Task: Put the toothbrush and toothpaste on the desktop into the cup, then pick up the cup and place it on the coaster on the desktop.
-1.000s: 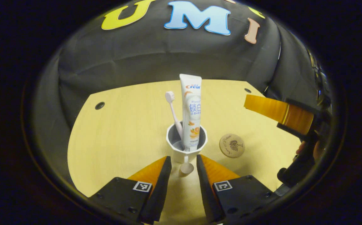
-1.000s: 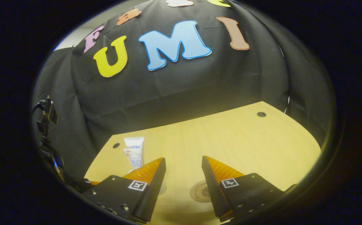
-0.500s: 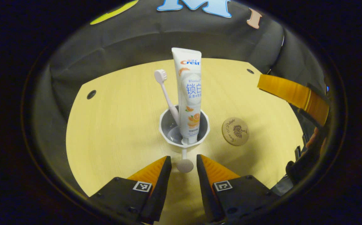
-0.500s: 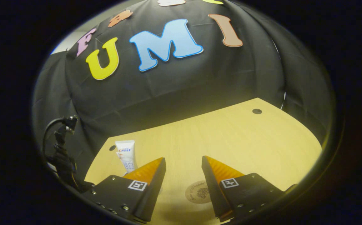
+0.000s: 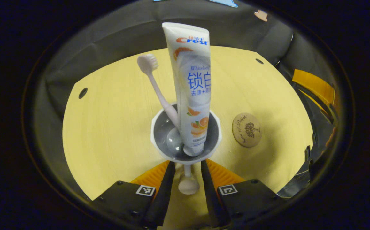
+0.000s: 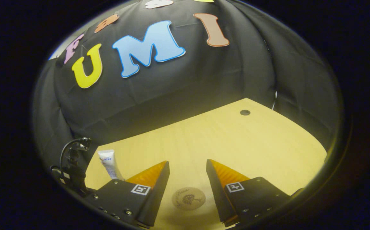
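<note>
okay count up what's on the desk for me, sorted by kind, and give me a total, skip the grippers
Cup: 1
Toothbrush: 1, standing in the cup
Toothpaste tube: 1, standing in the cup
Coaster: 1, beside the cup, apart from it
Total: 4

Toothpaste (image 5: 191,86) brand: "Crest", red and blue lettering near the top of the tube
Toothpaste smaller print: "Whitelock", above large blue Chinese characters "锁白"
Coaster (image 5: 246,130) lettering: cursive script curving around a tree drawing, too small to read
Finger tags on the left gripper (image 5: 185,166): square black-and-white coded markers, no text
</note>
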A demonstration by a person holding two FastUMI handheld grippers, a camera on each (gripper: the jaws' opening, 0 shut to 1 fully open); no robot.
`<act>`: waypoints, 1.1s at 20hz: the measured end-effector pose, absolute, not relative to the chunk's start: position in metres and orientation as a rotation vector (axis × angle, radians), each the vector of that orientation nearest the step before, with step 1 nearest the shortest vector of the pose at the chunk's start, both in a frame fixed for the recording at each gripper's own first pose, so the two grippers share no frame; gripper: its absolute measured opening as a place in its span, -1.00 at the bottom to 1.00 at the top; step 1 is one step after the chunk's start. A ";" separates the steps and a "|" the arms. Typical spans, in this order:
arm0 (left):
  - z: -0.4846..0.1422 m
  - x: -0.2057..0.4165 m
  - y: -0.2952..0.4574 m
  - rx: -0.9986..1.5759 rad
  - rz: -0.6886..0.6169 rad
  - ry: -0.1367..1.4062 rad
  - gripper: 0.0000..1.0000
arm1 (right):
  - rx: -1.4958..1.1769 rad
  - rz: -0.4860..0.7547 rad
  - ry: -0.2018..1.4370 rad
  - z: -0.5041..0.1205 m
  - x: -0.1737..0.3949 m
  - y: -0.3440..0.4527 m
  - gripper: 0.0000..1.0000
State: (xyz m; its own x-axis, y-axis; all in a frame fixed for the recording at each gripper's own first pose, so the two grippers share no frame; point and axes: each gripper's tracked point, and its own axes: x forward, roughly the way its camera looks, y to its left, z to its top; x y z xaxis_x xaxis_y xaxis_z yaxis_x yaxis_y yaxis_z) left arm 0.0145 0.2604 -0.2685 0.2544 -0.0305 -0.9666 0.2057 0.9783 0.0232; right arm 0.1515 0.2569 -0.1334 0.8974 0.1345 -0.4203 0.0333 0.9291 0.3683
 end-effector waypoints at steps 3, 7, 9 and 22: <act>-0.275 0.012 0.263 0.131 -0.149 1.322 0.00 | 0.385 0.033 0.473 -0.140 0.151 0.251 0.41; -0.268 0.015 0.260 0.130 -0.160 1.309 -0.29 | 0.372 0.038 0.485 -0.143 0.149 0.256 0.41; -0.265 0.016 0.258 0.119 -0.164 1.306 -0.22 | 0.366 0.046 0.489 -0.144 0.148 0.261 0.41; -0.246 0.023 0.225 0.193 -0.264 1.241 -0.35 | 0.367 0.022 0.478 -0.140 0.133 0.249 0.41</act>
State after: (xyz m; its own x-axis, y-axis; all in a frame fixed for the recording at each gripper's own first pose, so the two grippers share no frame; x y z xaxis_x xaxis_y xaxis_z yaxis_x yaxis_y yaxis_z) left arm 0.0234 0.2250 -0.2461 0.3000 -0.0928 -0.9494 0.3011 0.9536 0.0019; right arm 0.1332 0.2490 -0.1401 0.8890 0.1055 -0.4456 0.0645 0.9345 0.3500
